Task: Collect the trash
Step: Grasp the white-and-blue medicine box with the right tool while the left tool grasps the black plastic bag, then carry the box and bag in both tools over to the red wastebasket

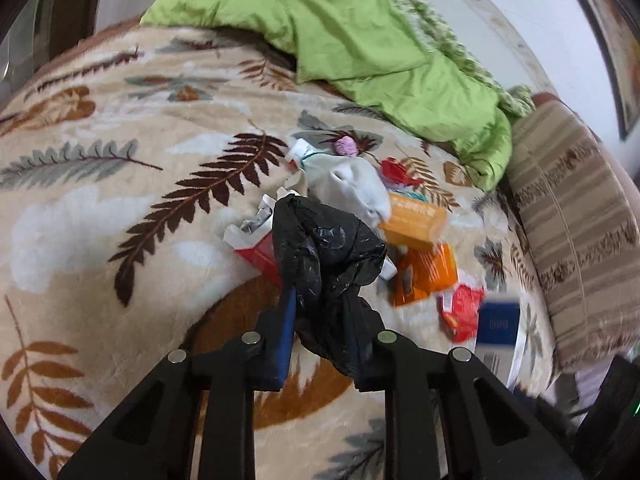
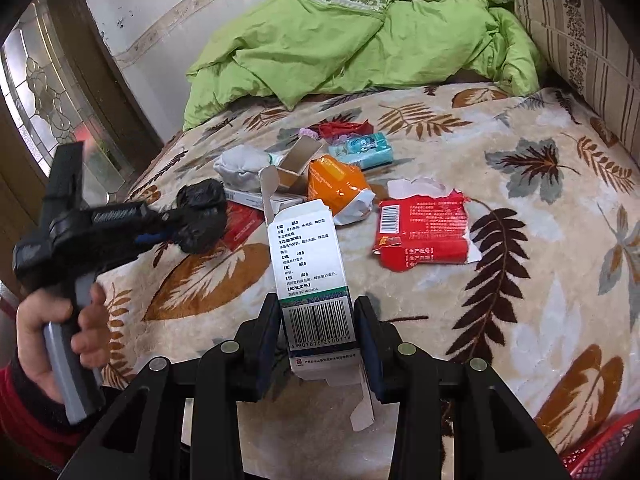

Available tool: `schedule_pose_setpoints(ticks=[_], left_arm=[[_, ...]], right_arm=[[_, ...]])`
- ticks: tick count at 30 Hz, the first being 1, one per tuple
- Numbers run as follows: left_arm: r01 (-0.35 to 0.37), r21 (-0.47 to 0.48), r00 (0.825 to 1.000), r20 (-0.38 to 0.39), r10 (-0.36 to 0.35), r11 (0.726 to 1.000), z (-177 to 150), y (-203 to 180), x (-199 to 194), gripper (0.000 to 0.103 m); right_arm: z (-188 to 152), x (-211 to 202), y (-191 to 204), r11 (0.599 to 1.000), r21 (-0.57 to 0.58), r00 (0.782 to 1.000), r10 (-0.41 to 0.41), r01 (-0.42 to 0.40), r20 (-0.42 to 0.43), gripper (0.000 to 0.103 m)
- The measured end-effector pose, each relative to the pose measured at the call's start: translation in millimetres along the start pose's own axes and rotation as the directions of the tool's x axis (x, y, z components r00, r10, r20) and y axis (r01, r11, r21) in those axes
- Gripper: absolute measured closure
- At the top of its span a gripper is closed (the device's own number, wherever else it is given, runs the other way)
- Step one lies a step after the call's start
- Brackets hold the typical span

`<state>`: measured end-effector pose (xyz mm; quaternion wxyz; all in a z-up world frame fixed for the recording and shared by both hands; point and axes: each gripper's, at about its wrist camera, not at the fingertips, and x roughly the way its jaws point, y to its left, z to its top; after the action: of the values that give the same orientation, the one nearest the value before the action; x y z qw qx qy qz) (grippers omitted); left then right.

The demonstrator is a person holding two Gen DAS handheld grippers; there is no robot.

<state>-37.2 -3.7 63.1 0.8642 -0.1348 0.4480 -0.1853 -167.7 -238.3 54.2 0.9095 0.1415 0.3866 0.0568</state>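
My left gripper (image 1: 326, 300) is shut on a crumpled black plastic bag (image 1: 328, 248), held just above the leaf-patterned blanket (image 1: 120, 208). The right wrist view shows that gripper (image 2: 172, 232) and the bag (image 2: 202, 216) at the left. My right gripper (image 2: 317, 304) is shut on a white medicine box (image 2: 308, 256) with a barcode and an open top flap. Loose trash lies ahead: an orange packet (image 2: 336, 184), a torn red wrapper (image 2: 424, 232), a teal tissue pack (image 2: 366, 150), a grey-white sock (image 2: 236, 168) and a red box (image 2: 240, 226).
A green quilt (image 2: 340, 44) is heaped at the far side of the bed. A striped pillow (image 2: 576, 32) stands on the right. A red mesh basket (image 2: 600, 448) shows at the bottom right corner. A person's hand (image 2: 60, 320) holds the left gripper's handle.
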Motion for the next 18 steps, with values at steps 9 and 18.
schedule_pose_setpoints(ticks=[9, 18], left_arm=[[-0.005, 0.194, 0.995, 0.102, -0.016, 0.981, -50, -30, -47, 0.082], [-0.021, 0.286, 0.989, 0.147, -0.022, 0.958, -79, -53, -63, 0.082]], right_arm=[[-5, -7, 6, 1.0, -0.002, 1.0, -0.024, 0.024, 0.02, 0.063], [-13, -14, 9, 1.0, 0.009, 0.999, -0.026, 0.026, 0.036, 0.063]])
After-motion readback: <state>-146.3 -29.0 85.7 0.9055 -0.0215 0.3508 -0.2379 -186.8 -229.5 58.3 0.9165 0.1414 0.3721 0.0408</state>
